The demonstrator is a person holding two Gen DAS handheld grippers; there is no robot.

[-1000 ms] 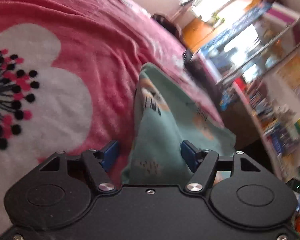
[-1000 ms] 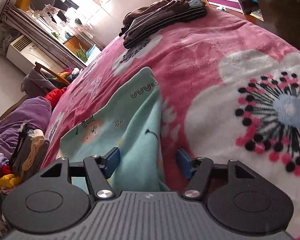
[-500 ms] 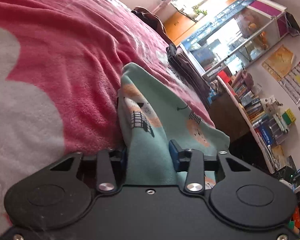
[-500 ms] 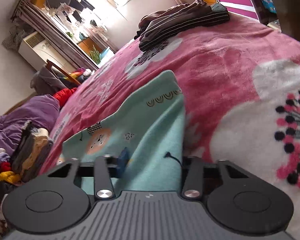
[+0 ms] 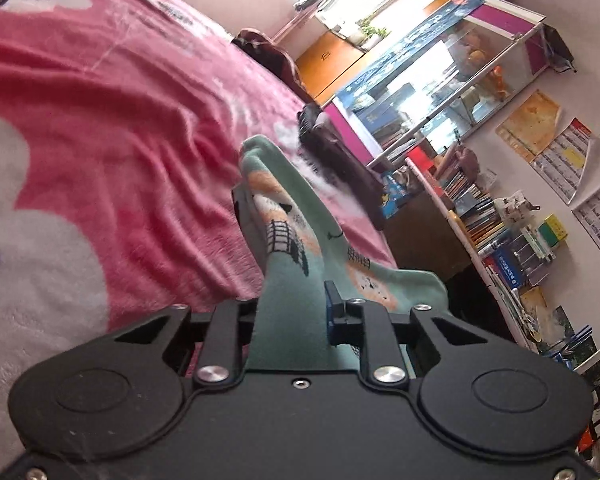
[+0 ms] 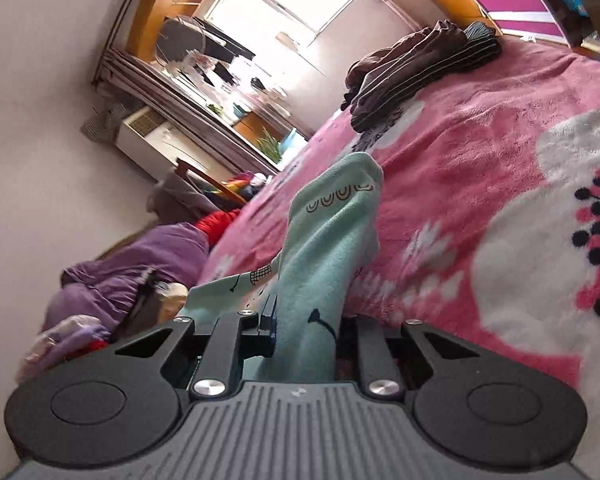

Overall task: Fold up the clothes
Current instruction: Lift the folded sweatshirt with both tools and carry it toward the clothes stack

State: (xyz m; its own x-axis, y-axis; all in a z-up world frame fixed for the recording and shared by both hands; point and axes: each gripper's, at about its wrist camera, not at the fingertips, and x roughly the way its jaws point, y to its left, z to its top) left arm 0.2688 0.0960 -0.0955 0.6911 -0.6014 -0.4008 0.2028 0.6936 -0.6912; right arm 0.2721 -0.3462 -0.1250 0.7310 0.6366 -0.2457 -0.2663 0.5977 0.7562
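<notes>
A mint-green printed garment lies stretched over the pink flowered blanket. My left gripper is shut on one corner of it, the cloth bunched between the blue-padded fingers and rising off the bed. In the right wrist view the same mint-green garment is pinched at another corner by my right gripper, also shut, and it lifts in a ridge above the pink blanket.
A folded pile of dark brown striped clothes sits at the far side of the bed, also seen as dark clothes. A heap of purple and mixed laundry lies off the bed's left. Bookshelves and a glass cabinet stand beyond the edge.
Both grippers went from open around the garment's corners to shut on them, and both have raised the cloth off the blanket.
</notes>
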